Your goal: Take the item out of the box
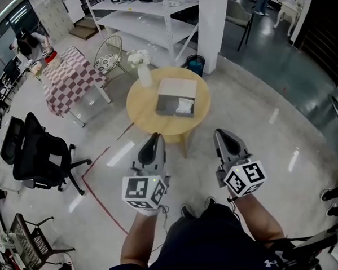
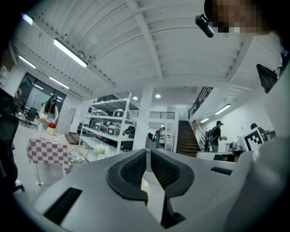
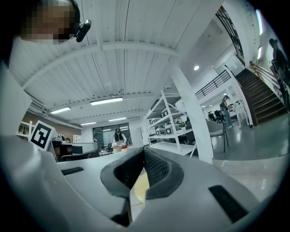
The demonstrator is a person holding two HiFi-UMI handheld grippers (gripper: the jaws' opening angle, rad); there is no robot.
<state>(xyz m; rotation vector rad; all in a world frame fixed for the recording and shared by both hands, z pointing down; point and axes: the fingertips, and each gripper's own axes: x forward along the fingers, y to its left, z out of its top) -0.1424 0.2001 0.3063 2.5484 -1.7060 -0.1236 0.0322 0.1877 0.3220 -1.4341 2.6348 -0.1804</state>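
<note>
Head view steeply down on round table [image 1: 142, 105], gripper views level, sharing shelving [image 2: 106, 129]

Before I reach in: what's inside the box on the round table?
A white item lies in the right part of the open box; the rest looks bare grey. Anything beneath the item is covered.
</note>
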